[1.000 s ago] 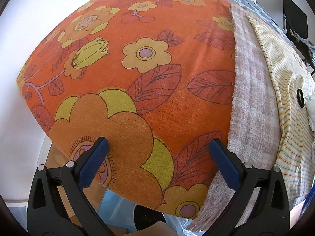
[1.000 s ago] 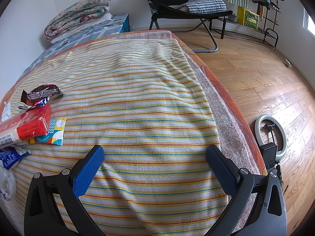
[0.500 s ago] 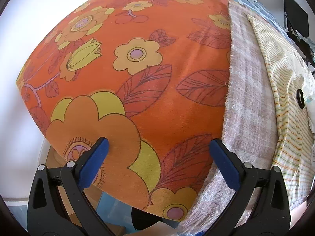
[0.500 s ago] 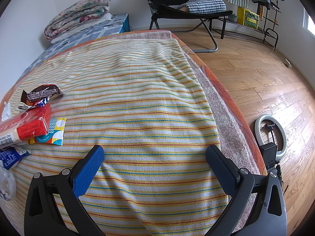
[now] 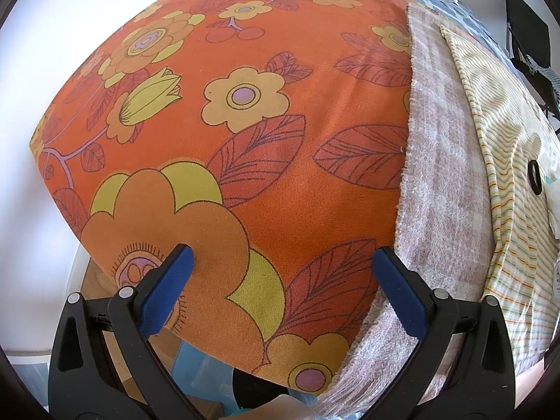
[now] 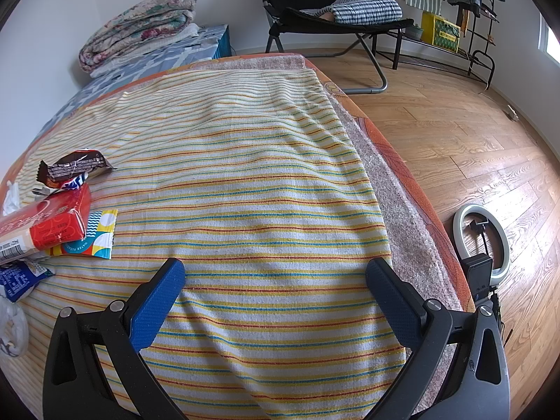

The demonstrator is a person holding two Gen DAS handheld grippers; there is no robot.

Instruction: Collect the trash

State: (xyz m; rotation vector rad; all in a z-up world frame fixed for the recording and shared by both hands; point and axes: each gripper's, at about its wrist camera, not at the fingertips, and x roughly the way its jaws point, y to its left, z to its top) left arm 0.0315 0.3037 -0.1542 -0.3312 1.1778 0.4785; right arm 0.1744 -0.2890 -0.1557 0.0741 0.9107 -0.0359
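The right claw is held wide open above a striped towel, with nothing between its blue pads. The trash is gathered well to the left of this claw, at the towel's left edge: a brown wrapper lies farthest ahead, a red box sits just behind it, and a patterned sachet is partly covered by the box. A blue packet and a clear bag are seen nearer, at the left border (both cut off by the frame). To the right of the claw, a pink rug edges the towel, and beyond it a ring light rests on the wood floor. A folding chair and folded quilts stand far ahead.

The left claw is likewise spread wide and grips nothing. It is pointed at an orange floral sheet, which fills most of the view. To its right the rug and towel are seen in turn, and a small black ring lies on the towel.
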